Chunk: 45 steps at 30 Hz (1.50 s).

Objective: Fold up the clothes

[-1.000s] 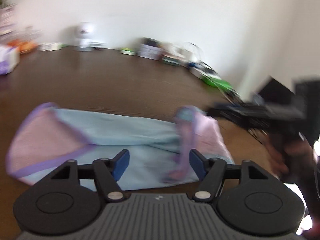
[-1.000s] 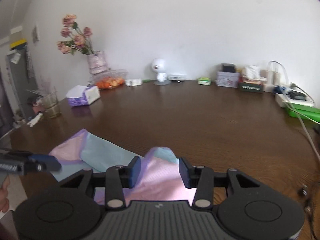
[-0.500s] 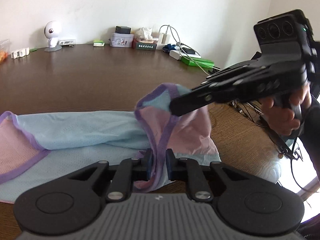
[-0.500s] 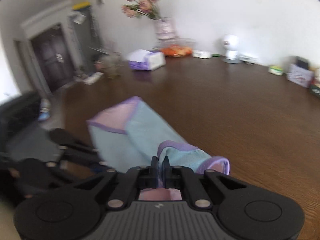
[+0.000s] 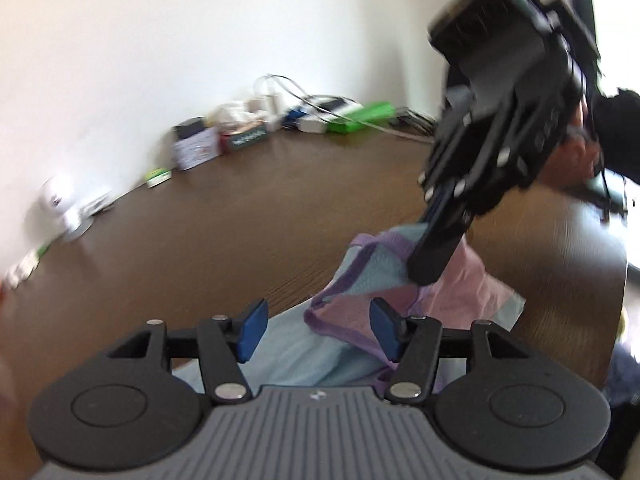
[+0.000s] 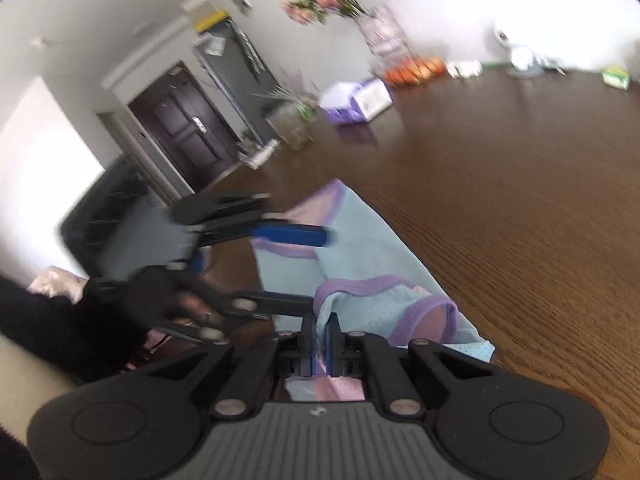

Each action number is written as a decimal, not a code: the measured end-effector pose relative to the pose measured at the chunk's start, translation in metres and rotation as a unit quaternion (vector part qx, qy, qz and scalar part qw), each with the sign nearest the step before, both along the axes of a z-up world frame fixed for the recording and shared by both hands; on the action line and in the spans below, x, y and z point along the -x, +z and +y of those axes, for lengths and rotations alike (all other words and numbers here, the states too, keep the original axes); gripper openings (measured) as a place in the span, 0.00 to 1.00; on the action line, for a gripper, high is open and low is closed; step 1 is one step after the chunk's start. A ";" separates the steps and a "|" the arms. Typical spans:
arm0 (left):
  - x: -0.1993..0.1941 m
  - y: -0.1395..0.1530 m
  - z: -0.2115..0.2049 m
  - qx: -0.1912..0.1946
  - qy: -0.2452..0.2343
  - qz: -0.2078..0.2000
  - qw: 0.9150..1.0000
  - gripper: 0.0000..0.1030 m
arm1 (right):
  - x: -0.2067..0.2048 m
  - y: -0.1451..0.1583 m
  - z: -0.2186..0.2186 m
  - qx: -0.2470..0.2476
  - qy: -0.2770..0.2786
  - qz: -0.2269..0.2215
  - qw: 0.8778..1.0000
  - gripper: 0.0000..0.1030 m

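Tools first: the right tool (image 6: 320, 344) was pinched tight on a corner of the garment (image 6: 372, 248), and the left tool (image 5: 316, 332) was opening its jaws, with a purple hem lying loose between them and not squeezed. Under them was the big brown table (image 6: 500, 200). The blue and pink garment lay at the near edge of the table, partly lifted into a bump by the right tool. This looked like the middle of a fold. Next, the held corner likely needed to be carried across and laid flat on the rest of the cloth. Far off sat a vase of flowers (image 6: 380, 36) and small boxes (image 5: 196, 148). No writing could be read; everything was too blurry.
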<state>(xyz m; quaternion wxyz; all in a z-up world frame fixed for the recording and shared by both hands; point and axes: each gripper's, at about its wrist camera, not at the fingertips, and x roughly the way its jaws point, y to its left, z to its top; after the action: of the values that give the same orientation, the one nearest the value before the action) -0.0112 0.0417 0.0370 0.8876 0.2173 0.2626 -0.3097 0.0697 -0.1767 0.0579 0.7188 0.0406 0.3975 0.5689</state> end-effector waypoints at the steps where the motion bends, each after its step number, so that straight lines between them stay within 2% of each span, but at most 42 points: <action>1: -0.007 -0.002 -0.004 -0.009 -0.010 0.004 1.000 0.56 | 0.001 0.001 -0.003 -0.002 -0.004 -0.001 1.000 0.03; 3: -0.022 -0.003 -0.007 0.006 -0.034 0.023 0.999 0.56 | 0.003 0.001 -0.009 -0.007 -0.008 -0.002 1.000 0.03; 5: -0.034 -0.005 -0.009 0.023 -0.047 0.052 0.997 0.38 | 0.008 0.000 -0.014 -0.014 -0.009 -0.004 1.000 0.03; 7: -0.042 -0.009 -0.010 0.032 -0.058 0.086 0.994 0.03 | 0.011 0.000 -0.018 -0.017 -0.016 -0.006 1.000 0.03; 9: -0.048 -0.010 0.000 0.060 -0.029 0.129 0.989 0.03 | 0.014 0.001 -0.018 -0.008 -0.025 -0.016 1.000 0.04; 11: -0.053 -0.008 0.015 0.101 0.014 0.174 0.979 0.03 | 0.022 0.007 -0.023 0.005 -0.056 -0.045 0.997 0.12; 13: -0.053 -0.008 0.032 0.141 0.056 0.215 0.965 0.03 | 0.032 0.011 -0.028 0.014 -0.081 -0.073 0.994 0.29; 14: -0.053 -0.008 0.041 0.161 0.076 0.235 0.956 0.03 | 0.038 0.010 -0.030 0.014 -0.086 -0.086 0.992 0.44; 15: -0.053 -0.011 0.046 0.175 0.093 0.255 0.947 0.03 | 0.044 0.010 -0.032 0.014 -0.092 -0.098 0.991 0.46; 16: -0.052 -0.014 0.052 0.184 0.112 0.272 0.938 0.03 | 0.047 0.007 -0.029 0.017 -0.092 -0.107 0.990 0.46; 19: -0.051 -0.020 0.067 0.202 0.157 0.291 0.922 0.03 | 0.050 -0.004 -0.017 0.043 -0.111 -0.130 0.984 0.43; 21: -0.048 -0.020 0.074 0.214 0.178 0.287 0.917 0.03 | 0.048 -0.010 -0.007 0.075 -0.142 -0.141 0.977 0.37; 24: -0.042 -0.020 0.083 0.229 0.205 0.281 0.909 0.04 | 0.045 -0.019 0.008 0.119 -0.165 -0.149 0.968 0.35; 26: -0.037 -0.020 0.091 0.248 0.218 0.279 0.901 0.06 | 0.048 -0.020 0.010 0.121 -0.177 -0.160 0.964 0.36; 27: -0.033 -0.016 0.094 0.261 0.209 0.277 0.901 0.11 | 0.049 -0.020 0.010 0.122 -0.183 -0.165 0.961 0.36; 28: -0.030 -0.009 0.095 0.269 0.194 0.268 0.904 0.24 | 0.052 -0.017 0.006 0.104 -0.190 -0.164 0.962 0.36; 30: -0.027 0.007 0.094 0.265 0.186 0.230 0.918 0.44 | 0.057 -0.010 -0.004 0.062 -0.202 -0.157 0.965 0.36; 32: -0.039 0.017 0.088 0.253 0.182 0.209 0.927 0.44 | 0.061 -0.008 -0.012 0.035 -0.200 -0.154 0.967 0.36; 34: -0.058 0.023 0.076 0.237 0.172 0.205 0.934 0.45 | 0.063 -0.009 -0.007 0.042 -0.193 -0.155 0.968 0.36; 37: -0.079 0.014 0.045 0.178 0.139 0.223 0.949 0.46 | 0.069 -0.018 0.008 0.074 -0.174 -0.152 0.970 0.36; 40: -0.083 -0.002 0.020 0.104 0.121 0.240 0.958 0.46 | 0.079 -0.030 0.020 0.098 -0.167 -0.156 0.969 0.35; 41: -0.081 -0.004 0.019 0.101 0.121 0.235 0.959 0.45 | 0.083 -0.033 0.023 0.105 -0.166 -0.161 0.967 0.36; 42: -0.078 -0.007 0.018 0.099 0.121 0.230 0.961 0.27 | 0.088 -0.036 0.026 0.112 -0.166 -0.166 0.966 0.37; 43: -0.076 -0.009 0.018 0.097 0.121 0.224 0.962 0.05 | 0.090 -0.038 0.026 0.111 -0.168 -0.168 0.965 0.38; 44: -0.077 -0.009 0.023 0.123 0.124 0.240 0.955 0.05 | 0.092 -0.040 0.026 0.108 -0.171 -0.169 0.965 0.38; 45: -0.077 -0.008 0.033 0.169 0.128 0.255 0.943 0.05 | 0.092 -0.041 0.024 0.103 -0.174 -0.166 0.965 0.38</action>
<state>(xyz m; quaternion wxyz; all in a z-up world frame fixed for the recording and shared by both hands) 0.0661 0.0749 0.0286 0.8470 -0.0578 0.4491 -0.2785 -0.0222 -0.1523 0.0172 0.8631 -0.0601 0.3162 0.3893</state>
